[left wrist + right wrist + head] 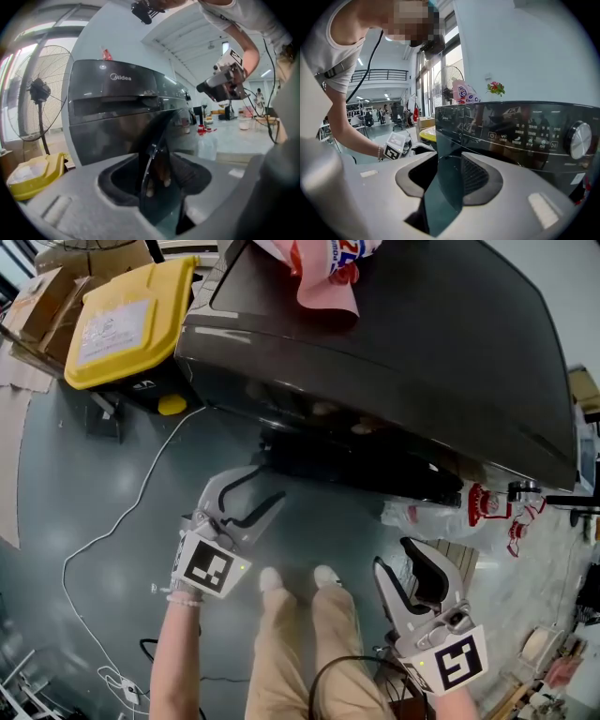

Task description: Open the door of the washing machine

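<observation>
A dark grey washing machine [403,343] fills the top of the head view, and its round dark door [356,470] bulges out of the front, closed. My left gripper [255,495] hangs open just left of the door, a short way off it. My right gripper [405,559] is open lower right, further from the machine. In the left gripper view the door [157,140] shows through the gap of the open left gripper [157,187]. The right gripper view looks past the open right gripper [450,183] at the control panel [520,133] and its knob [579,139]. Neither holds anything.
A yellow-lidded bin [131,320] and cardboard boxes [47,296] stand left of the machine. A pink bag [323,273] lies on its top. A white cable [122,521] trails over the floor, a white plastic bag [469,512] lies at the right, and a standing fan [40,93] is beyond.
</observation>
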The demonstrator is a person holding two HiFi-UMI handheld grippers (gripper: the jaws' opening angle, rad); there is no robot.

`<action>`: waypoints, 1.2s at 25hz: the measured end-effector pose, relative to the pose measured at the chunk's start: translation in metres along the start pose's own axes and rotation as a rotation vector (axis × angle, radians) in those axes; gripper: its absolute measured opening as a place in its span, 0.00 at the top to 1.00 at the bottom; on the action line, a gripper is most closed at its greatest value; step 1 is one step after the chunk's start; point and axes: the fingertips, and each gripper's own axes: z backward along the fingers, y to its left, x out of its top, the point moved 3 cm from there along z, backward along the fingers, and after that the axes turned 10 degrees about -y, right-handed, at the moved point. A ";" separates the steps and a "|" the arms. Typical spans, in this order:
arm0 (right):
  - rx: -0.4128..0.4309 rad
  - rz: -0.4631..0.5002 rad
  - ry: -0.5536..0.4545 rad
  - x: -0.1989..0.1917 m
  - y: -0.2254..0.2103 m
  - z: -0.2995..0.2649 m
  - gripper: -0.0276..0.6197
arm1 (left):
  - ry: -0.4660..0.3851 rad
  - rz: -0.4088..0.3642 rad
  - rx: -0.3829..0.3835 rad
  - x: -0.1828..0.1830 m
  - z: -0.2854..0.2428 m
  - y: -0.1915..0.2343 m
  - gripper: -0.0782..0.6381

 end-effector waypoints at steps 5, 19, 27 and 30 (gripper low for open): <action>-0.011 -0.001 0.011 -0.007 -0.002 0.001 0.74 | 0.019 0.032 0.009 -0.012 -0.005 0.003 0.62; -0.015 -0.013 0.010 -0.015 0.001 -0.005 0.74 | 0.058 0.009 -0.039 -0.028 -0.019 0.004 0.62; -0.022 -0.021 0.005 -0.016 -0.003 -0.003 0.74 | 0.094 -0.010 -0.083 -0.031 -0.024 0.002 0.66; -0.022 -0.024 0.003 -0.018 -0.003 -0.002 0.74 | 0.104 -0.016 -0.080 -0.031 -0.023 0.002 0.67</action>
